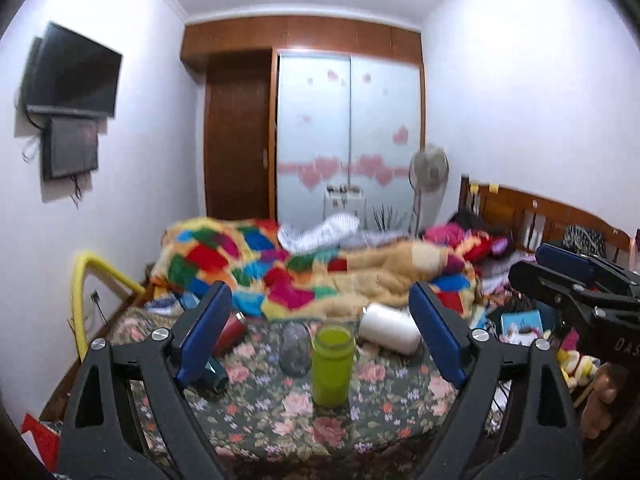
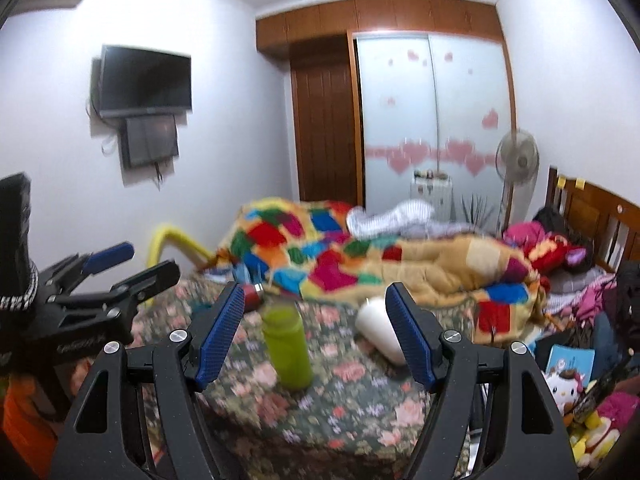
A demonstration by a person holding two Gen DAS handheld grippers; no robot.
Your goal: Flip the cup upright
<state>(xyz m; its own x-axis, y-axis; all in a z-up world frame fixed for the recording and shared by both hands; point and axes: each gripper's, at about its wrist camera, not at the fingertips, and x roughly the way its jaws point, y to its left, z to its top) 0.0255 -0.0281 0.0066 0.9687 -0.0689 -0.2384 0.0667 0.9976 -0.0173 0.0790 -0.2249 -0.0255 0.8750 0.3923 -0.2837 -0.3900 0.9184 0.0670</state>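
A white cup (image 1: 388, 326) lies on its side on the floral bedspread (image 1: 280, 412), behind my left gripper's right finger; it also shows in the right wrist view (image 2: 378, 326). A green cup (image 1: 332, 364) stands upright in front of it, also in the right wrist view (image 2: 286, 348). A clear glass (image 1: 295, 348) stands beside the green cup. A red cup (image 1: 230, 330) lies behind the left finger. My left gripper (image 1: 320, 332) is open and empty, short of the cups. My right gripper (image 2: 316, 332) is open and empty, also short of them.
A colourful patchwork blanket (image 1: 312, 268) is heaped behind the cups. A teal object (image 1: 214, 372) lies by the left finger. Toys and a book (image 2: 570, 360) crowd the right side. A yellow tube (image 1: 80, 296) stands at the left. A wooden headboard (image 1: 532, 212) is at the far right.
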